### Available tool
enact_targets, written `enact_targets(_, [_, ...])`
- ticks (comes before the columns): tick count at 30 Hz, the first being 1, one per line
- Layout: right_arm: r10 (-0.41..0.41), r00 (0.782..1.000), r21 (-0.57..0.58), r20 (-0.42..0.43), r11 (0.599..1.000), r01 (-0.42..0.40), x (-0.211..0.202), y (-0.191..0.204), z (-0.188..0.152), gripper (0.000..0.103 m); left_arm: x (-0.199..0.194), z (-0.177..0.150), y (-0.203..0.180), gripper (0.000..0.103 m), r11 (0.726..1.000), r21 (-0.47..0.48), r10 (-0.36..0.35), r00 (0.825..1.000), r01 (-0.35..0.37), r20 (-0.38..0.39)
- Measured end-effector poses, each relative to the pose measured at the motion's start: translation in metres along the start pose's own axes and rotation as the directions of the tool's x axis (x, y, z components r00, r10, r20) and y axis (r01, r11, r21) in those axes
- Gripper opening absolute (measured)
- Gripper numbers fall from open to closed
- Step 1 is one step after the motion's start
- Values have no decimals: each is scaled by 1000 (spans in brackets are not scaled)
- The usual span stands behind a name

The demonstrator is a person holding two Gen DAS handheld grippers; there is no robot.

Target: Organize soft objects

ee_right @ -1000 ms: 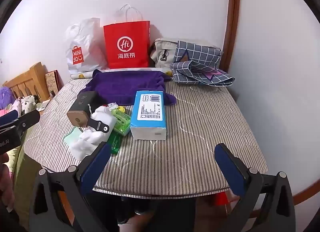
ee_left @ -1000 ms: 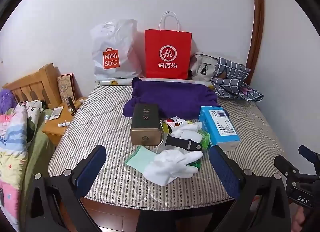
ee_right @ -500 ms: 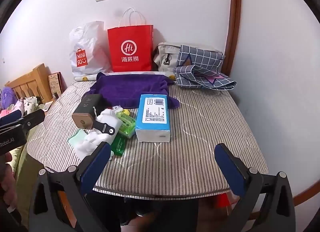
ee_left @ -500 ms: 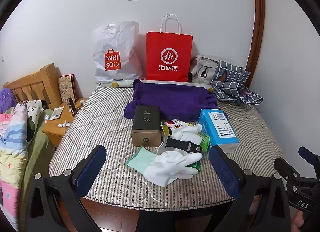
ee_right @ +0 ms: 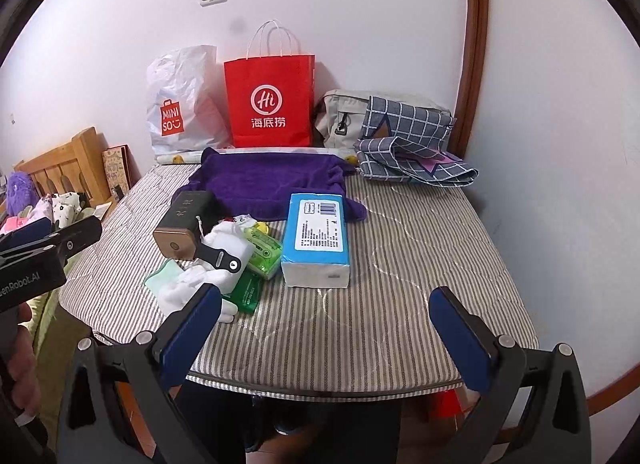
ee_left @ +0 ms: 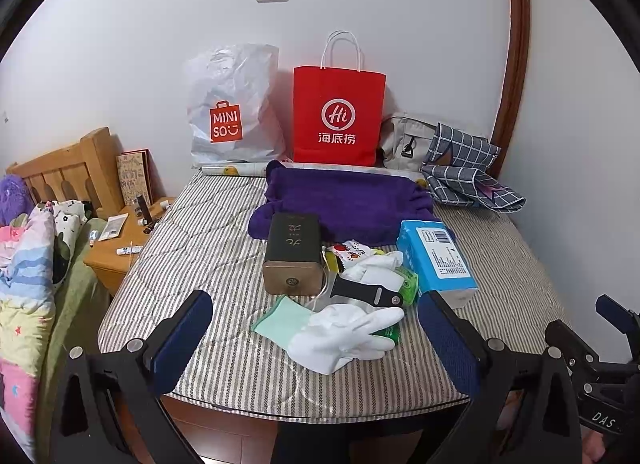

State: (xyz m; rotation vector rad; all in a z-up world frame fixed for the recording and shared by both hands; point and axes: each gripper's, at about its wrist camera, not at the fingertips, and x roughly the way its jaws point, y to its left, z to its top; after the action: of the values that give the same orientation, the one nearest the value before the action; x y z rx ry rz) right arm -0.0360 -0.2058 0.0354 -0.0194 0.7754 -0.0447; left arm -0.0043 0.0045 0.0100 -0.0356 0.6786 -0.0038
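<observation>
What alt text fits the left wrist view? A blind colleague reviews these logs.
The open left gripper hovers at the near edge of a striped mattress, facing a white glove amid clutter: a dark box, blue tissue pack and purple towel. Shopping bags stand against the wall.

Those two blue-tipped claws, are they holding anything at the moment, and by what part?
No, nothing is held. The left gripper and the right gripper both stand wide open short of the striped bed; the white glove lies untouched.
</observation>
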Motion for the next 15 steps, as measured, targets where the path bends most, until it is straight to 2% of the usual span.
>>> enact_targets(15, [6, 1000, -2, -2, 1000, -6, 3, 1, -2, 102, 1, -1, 2, 103, 1000, -1, 6, 1000, -6, -2])
